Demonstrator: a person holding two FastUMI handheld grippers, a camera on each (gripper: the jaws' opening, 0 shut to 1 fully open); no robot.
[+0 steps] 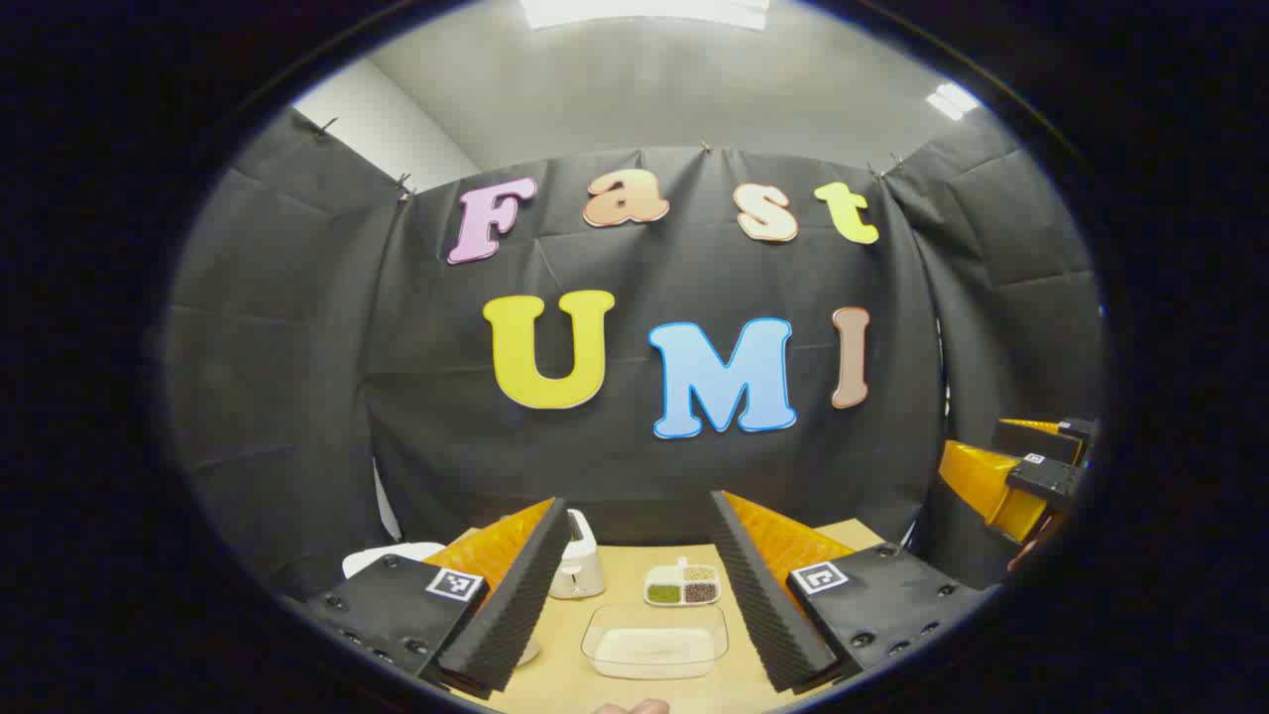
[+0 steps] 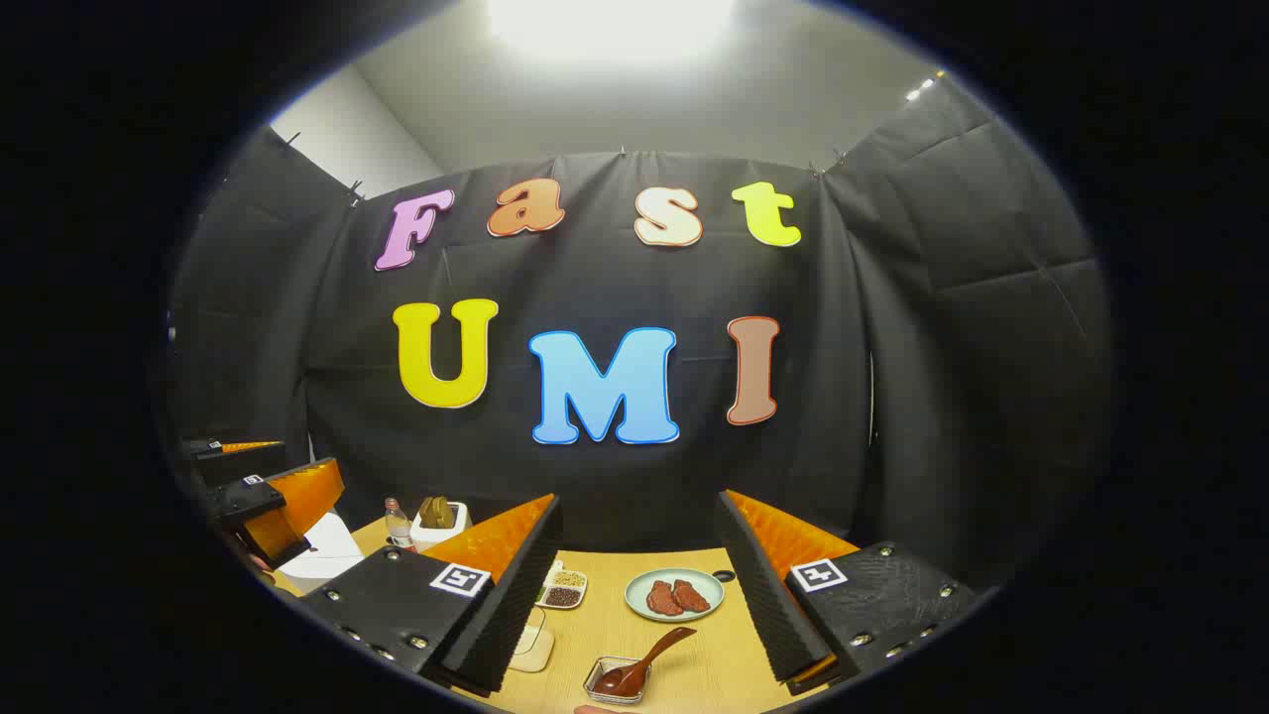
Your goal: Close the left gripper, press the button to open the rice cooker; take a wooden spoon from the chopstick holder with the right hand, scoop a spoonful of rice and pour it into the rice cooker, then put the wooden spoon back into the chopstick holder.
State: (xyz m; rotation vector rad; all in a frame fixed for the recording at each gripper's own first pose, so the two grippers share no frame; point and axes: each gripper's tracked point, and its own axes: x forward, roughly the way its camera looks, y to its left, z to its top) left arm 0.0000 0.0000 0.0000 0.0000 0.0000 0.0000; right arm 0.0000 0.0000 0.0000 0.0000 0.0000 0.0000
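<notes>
Left gripper view: the left gripper (image 1: 639,585) is held above the wooden worktop (image 1: 565,679) with its jaws wide apart and nothing between them. Between the fingers lie a clear rectangular container of white rice (image 1: 654,643) and, just behind it, a small divided dish of mixed grains (image 1: 682,584). A white chopstick holder (image 1: 578,567) stands beside the inner edge of the left finger, and the white curved body of the rice cooker (image 1: 392,557) shows at the far left, mostly hidden behind the gripper; whether its lid is up or down cannot be told. The right gripper (image 1: 1031,471) appears at the right edge, well apart from the worktop items. Right gripper view: the right gripper (image 2: 639,585) is likewise held over the worktop with jaws apart and empty. Ahead of it sit a pale plate carrying two reddish-brown pieces of food (image 2: 674,594), a small clear dish with a dark reddish spoon (image 2: 644,662) resting in it, handle tilted up to the right, and the divided grain dish partly hidden by the left finger. At the far left stand a small bottle (image 2: 398,525), a white holder with brown utensils (image 2: 437,520), and the left gripper over the white rice cooker.
</notes>
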